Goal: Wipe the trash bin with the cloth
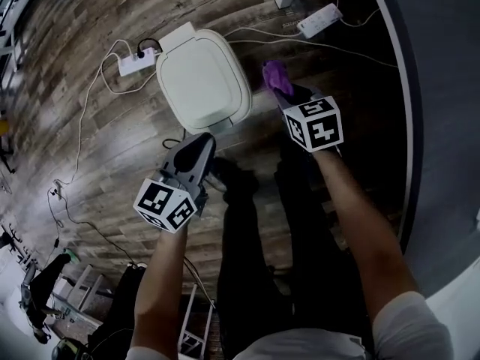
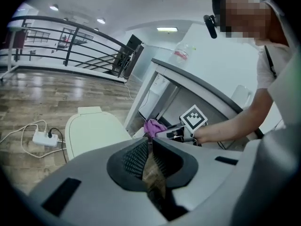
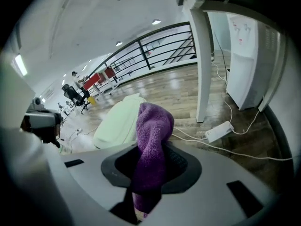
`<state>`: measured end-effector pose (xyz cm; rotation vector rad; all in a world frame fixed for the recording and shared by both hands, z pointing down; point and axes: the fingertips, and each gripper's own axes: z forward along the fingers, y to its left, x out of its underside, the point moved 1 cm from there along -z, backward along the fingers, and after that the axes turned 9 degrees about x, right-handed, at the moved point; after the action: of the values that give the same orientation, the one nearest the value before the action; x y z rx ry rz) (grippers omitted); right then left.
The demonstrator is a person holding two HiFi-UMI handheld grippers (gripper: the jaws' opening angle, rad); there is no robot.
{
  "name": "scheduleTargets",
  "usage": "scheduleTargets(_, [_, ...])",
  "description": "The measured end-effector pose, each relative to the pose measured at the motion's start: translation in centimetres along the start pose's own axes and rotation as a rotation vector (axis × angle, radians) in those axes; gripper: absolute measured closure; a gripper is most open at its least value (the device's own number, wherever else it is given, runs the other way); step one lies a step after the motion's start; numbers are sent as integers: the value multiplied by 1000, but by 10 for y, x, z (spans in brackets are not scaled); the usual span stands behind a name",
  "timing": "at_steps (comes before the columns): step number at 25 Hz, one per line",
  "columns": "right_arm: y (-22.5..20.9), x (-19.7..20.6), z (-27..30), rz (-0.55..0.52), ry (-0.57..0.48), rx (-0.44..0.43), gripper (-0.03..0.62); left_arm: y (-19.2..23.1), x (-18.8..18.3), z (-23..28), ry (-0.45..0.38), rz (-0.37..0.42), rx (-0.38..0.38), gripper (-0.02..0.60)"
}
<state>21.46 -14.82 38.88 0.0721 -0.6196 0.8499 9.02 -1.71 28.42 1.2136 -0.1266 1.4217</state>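
Note:
A pale cream trash bin with a closed lid stands on the wood floor; it also shows in the left gripper view and the right gripper view. My right gripper is shut on a purple cloth, which bulges out between its pads, just right of the bin. My left gripper hangs near the bin's front edge, its jaws shut with nothing between them.
A white power strip with cables lies left of the bin, another power strip at the back right. A white table leg stands close behind the bin. A black railing runs along the far floor edge.

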Motion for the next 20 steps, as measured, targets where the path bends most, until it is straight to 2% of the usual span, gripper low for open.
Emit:
scheduleTargets(4, [-11,5,26,67,-4,16,487,11,11,8,26,8,-43,571])
scheduleTargets(8, [-10,3,63,40,-37,27,487,41,15,13,33,64,-70,569])
scheduleTargets(10, [-9,1,87,18,-70,30,487,57,14,20,42,121,-56,570])
scheduleTargets(14, [-2,-7,129,-57,-145,11,487,82,12,44,135,276,-3,571])
scheduleTargets(17, [-3,-8,148,-136,-183,3,487,87,8,61,183,393,37,571])
scheduleTargets(20, [0,-9,165,-168,-214,32,487,90,8,78,202,466,58,571])
